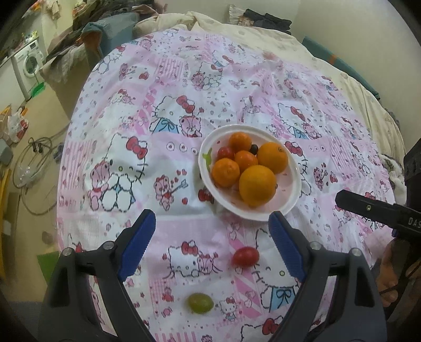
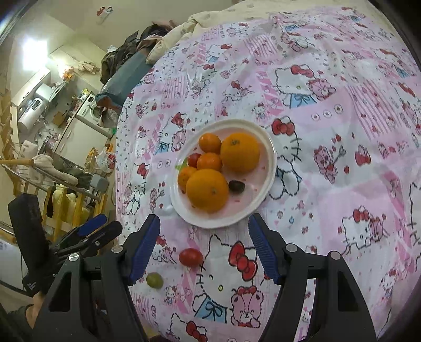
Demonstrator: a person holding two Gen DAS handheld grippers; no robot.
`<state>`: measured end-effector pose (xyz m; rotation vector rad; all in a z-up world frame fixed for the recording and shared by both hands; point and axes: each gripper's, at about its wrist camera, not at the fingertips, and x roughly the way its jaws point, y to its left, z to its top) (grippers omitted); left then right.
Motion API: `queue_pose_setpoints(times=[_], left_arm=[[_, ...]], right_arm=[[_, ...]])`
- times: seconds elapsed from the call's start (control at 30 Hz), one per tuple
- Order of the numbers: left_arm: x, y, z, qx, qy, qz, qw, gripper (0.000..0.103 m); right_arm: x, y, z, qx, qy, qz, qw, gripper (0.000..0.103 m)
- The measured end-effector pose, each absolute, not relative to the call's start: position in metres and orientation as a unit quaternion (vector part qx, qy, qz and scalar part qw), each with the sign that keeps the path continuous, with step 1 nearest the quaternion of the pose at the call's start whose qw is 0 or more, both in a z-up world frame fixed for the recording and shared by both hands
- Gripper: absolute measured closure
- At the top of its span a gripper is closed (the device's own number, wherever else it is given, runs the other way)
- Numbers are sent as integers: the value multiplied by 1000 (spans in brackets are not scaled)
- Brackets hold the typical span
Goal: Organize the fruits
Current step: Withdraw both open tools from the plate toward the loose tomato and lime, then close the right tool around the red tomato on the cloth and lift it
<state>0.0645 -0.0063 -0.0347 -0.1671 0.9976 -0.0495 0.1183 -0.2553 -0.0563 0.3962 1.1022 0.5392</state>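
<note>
A white plate (image 1: 290, 200) on the pink patterned cover holds two big oranges (image 1: 257, 185), several small mandarins, a cherry tomato and a dark grape. A loose cherry tomato (image 1: 245, 256) and a green grape (image 1: 200, 303) lie on the cover in front of the plate. My left gripper (image 1: 211, 226) is open and empty, above the loose tomato and grape. In the right wrist view the plate (image 2: 268, 147), tomato (image 2: 190, 257) and green grape (image 2: 154, 280) show too. My right gripper (image 2: 204, 229) is open and empty, just short of the plate.
The bed cover (image 1: 131, 110) spreads wide around the plate. A cream quilt (image 1: 210, 21) is bunched at the far end. A washing machine (image 1: 27, 63) and cluttered floor lie off the bed's left. The right gripper's finger (image 1: 368, 209) reaches in from the right.
</note>
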Motion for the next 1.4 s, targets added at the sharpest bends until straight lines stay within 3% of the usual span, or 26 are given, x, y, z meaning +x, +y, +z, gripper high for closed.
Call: queue_pose_setpoints(times=[0.77,0.97,1.13,1.27,1.3,1.33,1.4], left_arm=[[67,8,-53,-105,498,27,860,18],[68,19,-59,-123,514,35,848,17],[65,26,-58,-130,515,34,846,17],[65,31,-61,-130,518,39,844,17],[65,33,-62,-132,520,41,843,17],[65,34,-63,-134,521,42,842,18],[64,36,-65,-135,522,44,841,17]], right_arm=[[130,-253,-109,244,582,243,737,30],[128,-208,-131,201,621,274,706,31],[122,-164,-147,123,643,288,699,45],[117,-137,-152,57,634,293,713,45],[116,-133,-152,45,630,295,717,49],[114,-129,-151,31,627,296,720,60],[111,-123,-150,3,620,297,726,62]])
